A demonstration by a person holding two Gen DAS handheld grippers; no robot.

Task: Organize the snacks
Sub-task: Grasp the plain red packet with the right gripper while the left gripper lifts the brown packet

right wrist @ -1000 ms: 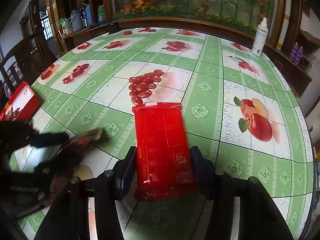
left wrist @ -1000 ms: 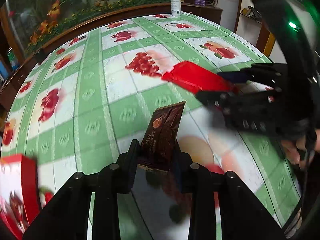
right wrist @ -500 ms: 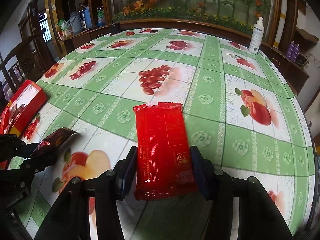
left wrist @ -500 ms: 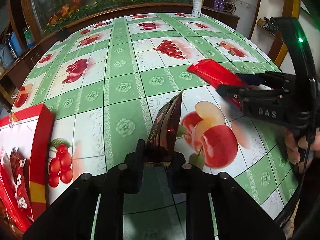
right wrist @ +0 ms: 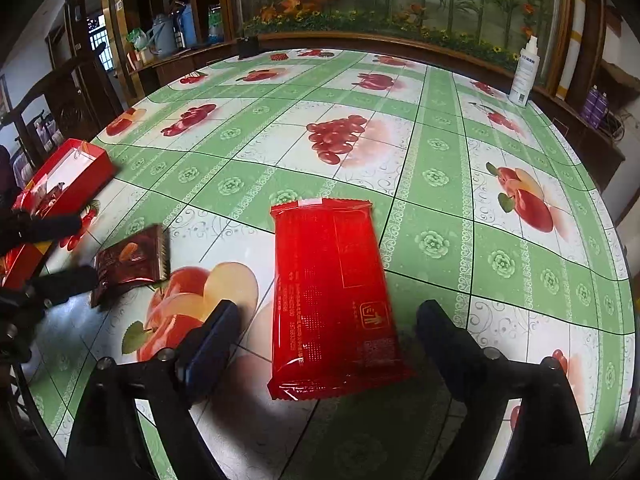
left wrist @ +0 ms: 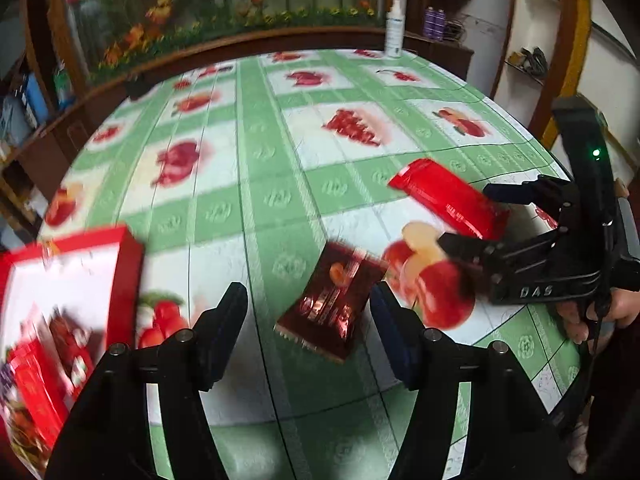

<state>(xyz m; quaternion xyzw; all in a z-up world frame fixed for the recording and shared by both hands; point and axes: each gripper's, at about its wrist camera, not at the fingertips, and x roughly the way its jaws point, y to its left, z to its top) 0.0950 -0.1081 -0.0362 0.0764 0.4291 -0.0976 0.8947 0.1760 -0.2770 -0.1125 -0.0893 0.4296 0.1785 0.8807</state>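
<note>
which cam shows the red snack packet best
The right wrist view: the red snack packet lies centred between that gripper's open jaws, sharp, its whole printed face visible. The left wrist view shows it off to the side, smaller, blurred, partly hidden by the right gripper.

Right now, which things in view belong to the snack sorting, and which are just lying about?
Part of the job:
red snack packet
brown snack packet
red box with snacks inside

Just lying about:
white spray bottle
purple bottles
blue jug
</note>
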